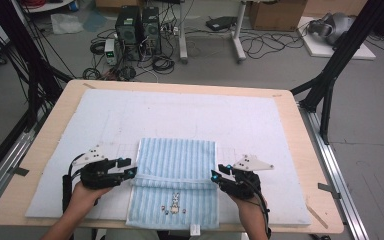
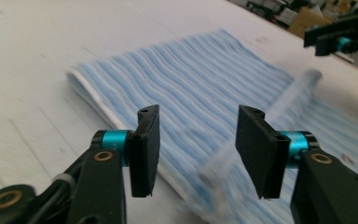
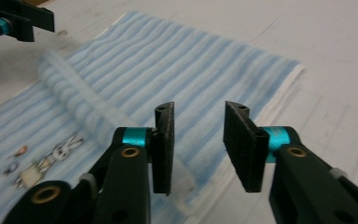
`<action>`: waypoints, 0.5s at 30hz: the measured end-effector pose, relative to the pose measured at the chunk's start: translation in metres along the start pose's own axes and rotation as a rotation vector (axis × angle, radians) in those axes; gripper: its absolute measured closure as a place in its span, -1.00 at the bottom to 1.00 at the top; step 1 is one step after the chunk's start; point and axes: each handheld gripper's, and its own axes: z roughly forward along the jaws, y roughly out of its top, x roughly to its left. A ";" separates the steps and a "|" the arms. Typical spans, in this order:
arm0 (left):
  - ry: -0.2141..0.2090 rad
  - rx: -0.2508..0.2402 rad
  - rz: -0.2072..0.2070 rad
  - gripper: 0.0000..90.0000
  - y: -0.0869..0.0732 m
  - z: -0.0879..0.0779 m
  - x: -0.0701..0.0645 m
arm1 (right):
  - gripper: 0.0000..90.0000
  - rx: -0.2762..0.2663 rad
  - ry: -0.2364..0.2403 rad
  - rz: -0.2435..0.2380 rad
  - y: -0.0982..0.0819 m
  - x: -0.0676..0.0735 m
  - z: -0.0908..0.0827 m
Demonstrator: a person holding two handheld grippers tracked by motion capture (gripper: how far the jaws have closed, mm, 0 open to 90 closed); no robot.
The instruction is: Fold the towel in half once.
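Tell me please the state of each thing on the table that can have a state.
Towel: folded over, lying flat on the mat, a ridge across its middle, rabbit print up.
Left gripper: open, at the towel's left edge, nothing held.
Right gripper: open, at the towel's right edge, nothing held.

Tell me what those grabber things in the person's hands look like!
Each gripper, the left gripper and the right gripper, is black with two flat black jaws, bright turquoise rings, brass-coloured rivets and a pale grey three-cornered plate on top. A black cable trails back along the forearm.
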 end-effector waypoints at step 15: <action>0.117 0.040 -0.064 -0.01 0.024 0.035 0.041 | 0.13 0.005 -0.097 0.062 0.020 -0.044 0.037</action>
